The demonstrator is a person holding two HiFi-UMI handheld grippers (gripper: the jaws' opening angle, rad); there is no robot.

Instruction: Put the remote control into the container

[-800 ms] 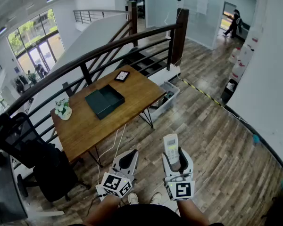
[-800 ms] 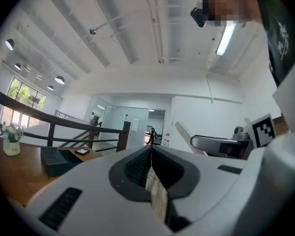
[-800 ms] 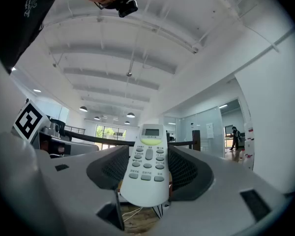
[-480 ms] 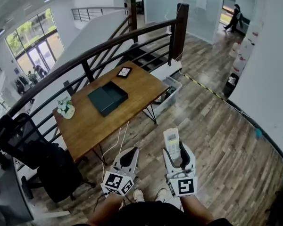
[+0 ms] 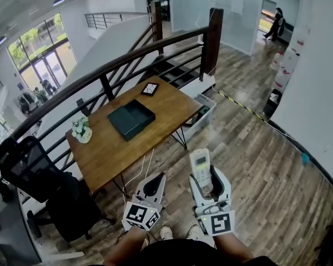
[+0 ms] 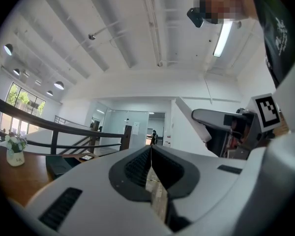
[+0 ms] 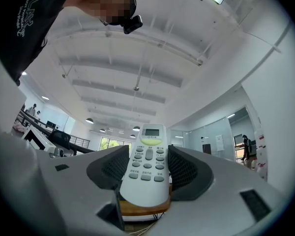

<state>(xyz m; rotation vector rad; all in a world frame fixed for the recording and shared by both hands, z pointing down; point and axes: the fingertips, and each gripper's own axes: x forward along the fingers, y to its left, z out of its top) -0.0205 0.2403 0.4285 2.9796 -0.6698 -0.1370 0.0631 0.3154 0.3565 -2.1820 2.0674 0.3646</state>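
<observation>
White remote control (image 5: pixel 200 167) stands between the spread jaws of the right tool (image 5: pixel 208 177), nearest the person. The ribbed pads close on its two long sides, and its screen end sticks out past the tips. Just beside it, the left tool (image 5: pixel 154 183) has its jaws pressed together with nothing between them. Both tools hang over the wooden plank floor (image 5: pixel 255 159), well short of the bench (image 5: pixel 114 151). Bare planks lie open between the tools and the bench's near edge, and run wide to the right as far as the white wall.

On the bench, the dark green container (image 5: pixel 131 119) lies open-topped near the middle, clear of every edge. A small vase of flowers (image 5: pixel 81 130) stands near the left edge, and a dark flat device (image 5: pixel 150 88) lies close to the far corner. A clear storage bin (image 5: pixel 203 113) sits on the floor at the bench's right end. A black chair (image 5: pixel 41 179) crowds the near left corner. Behind the bench's far edge runs a dark railing (image 5: pixel 127 57), with stairs dropping beyond it.
</observation>
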